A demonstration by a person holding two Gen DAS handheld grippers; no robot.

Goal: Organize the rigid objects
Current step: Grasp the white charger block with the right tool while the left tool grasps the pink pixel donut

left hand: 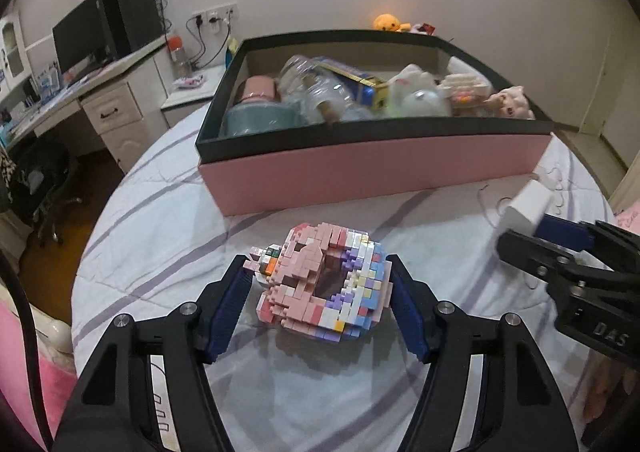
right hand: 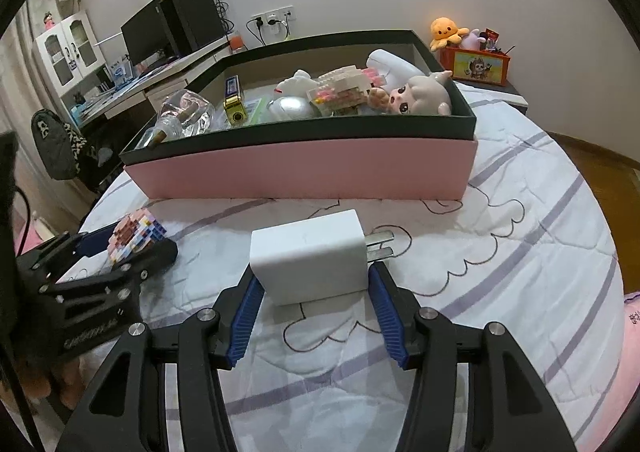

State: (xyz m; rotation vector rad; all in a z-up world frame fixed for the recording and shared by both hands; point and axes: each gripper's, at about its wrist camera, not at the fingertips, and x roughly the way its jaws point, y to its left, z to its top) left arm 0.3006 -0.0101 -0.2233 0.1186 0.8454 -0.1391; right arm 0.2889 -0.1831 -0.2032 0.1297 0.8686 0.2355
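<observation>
**Gripping two loose items in front of the box**

Reaching in side by side, both grippers work on the striped bedspread [left hand: 168, 211], each squared up to one of the two things lying outside the long pink box [left hand: 360, 167] with the black rim.

The left gripper [left hand: 318, 298] has its jaws partly closed around the pink toy-brick model [left hand: 320, 288], one blue pad at each flank. The pads look to be touching the bricks, though whether they truly press is hard to tell — the model appears to rest on the bed. Taking it across its width makes sense: the flat brick sides give the pads something to bear on, and a squeeze there is less likely to snap pieces off.

The right gripper [right hand: 316, 284] has its jaws closed about halfway on the white charger plug [right hand: 308, 256], gripping the near end of the block by its smooth sides. The metal prongs point off to the right, clear of the pads, so nothing slips against them.

The box sits just beyond both items and already holds bottles, a doll [right hand: 416, 95], another brick model and other odds and ends. My judgement is that both pieces are headed over its near wall next, and each will need lifting clear of the rim.
</observation>
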